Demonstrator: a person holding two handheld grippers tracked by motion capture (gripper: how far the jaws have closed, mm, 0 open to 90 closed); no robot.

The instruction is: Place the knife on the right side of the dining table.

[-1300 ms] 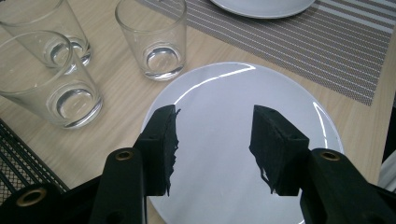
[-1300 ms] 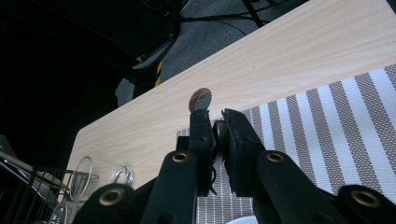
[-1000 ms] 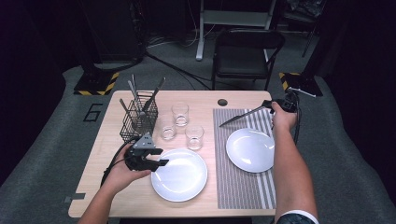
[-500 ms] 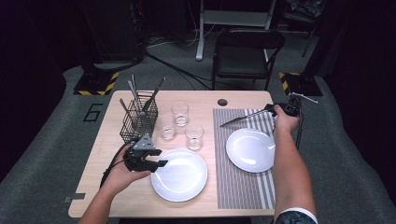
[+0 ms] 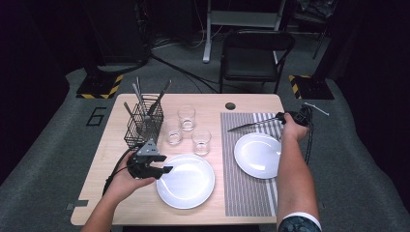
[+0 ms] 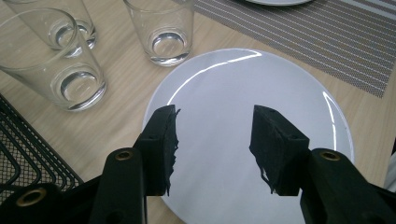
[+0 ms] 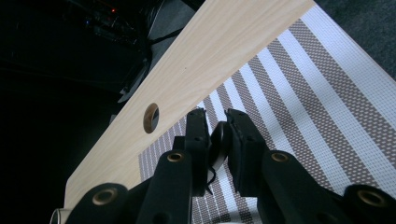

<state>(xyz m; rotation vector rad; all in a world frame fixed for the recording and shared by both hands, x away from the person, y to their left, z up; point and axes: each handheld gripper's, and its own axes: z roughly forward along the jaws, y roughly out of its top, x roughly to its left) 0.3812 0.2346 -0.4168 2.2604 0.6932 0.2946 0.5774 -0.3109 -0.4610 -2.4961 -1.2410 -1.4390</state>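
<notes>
The knife (image 5: 252,125) lies low over the striped mat (image 5: 244,193), beyond the right plate (image 5: 258,155), pinched by the right gripper (image 5: 286,119). The left gripper (image 5: 164,168), jaws spread and empty, hovers at the rim of the near plate (image 5: 186,181).

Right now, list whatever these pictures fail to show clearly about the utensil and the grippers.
- Utensil, high view: too small and thin to tell knife from fork.
- Utensil handle, right gripper view: mostly covered by the right gripper; its far end is hidden.
- Right gripper, high view: the hand covers how the jaws stand.
- Basket contents, high view: too small to count.
</notes>
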